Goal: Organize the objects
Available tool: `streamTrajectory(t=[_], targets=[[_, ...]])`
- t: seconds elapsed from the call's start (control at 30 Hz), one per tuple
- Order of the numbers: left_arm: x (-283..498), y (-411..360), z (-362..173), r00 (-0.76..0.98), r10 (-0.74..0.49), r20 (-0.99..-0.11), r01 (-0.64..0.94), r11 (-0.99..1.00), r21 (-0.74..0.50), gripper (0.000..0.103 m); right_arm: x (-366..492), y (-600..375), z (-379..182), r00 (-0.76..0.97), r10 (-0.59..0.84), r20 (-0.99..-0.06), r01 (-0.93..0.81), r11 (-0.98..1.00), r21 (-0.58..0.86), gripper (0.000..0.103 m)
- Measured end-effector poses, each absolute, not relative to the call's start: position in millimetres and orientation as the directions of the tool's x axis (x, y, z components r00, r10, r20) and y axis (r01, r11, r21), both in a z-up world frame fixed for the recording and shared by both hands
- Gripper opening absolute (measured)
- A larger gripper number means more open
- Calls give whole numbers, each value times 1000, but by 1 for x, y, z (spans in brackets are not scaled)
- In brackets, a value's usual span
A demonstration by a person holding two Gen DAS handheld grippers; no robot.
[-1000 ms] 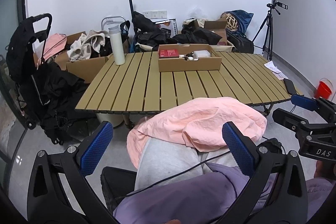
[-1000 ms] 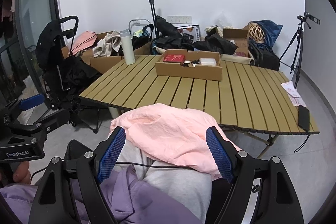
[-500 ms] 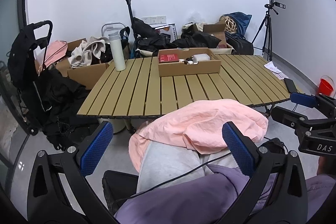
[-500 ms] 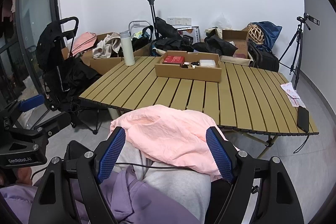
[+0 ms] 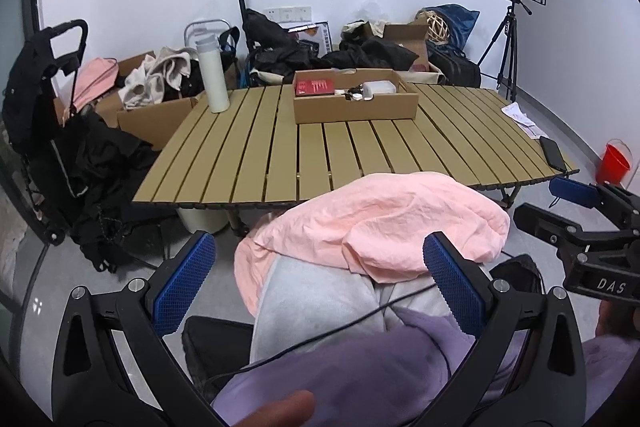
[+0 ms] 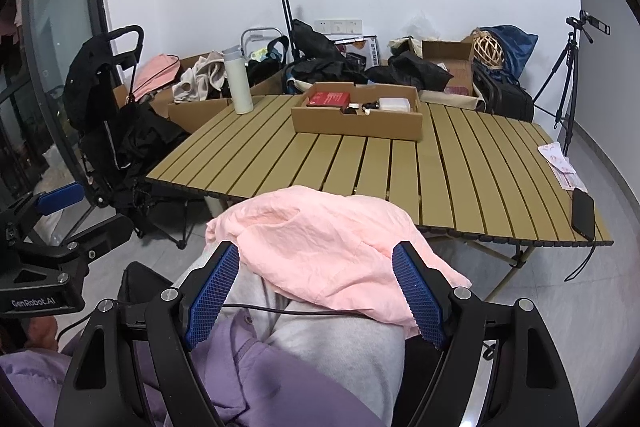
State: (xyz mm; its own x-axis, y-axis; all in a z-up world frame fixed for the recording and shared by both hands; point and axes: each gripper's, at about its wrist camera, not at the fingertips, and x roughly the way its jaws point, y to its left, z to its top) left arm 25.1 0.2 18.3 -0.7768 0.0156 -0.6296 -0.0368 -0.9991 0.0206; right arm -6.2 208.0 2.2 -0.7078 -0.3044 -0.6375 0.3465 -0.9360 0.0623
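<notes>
The pink garment (image 5: 384, 219) lies bunched on our lap, short of the slatted table (image 5: 360, 155), so we hold the left gripper (image 5: 320, 283) and right gripper (image 6: 316, 291) spread wide and empty above it, ready to grasp.

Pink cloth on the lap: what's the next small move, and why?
Probably lower the right gripper onto the pink cloth and close on a fold. Both grippers are open and empty above it, the left gripper too, and the cloth lies loose on the knees, short of the table.
</notes>
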Motion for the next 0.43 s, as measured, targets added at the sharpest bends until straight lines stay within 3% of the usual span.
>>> streamTrajectory(t=[0.43], targets=[[-58, -1, -12, -688, 8, -726, -41, -999, 27, 103, -84, 219, -20, -665, -268, -697, 283, -954, 97, 82]])
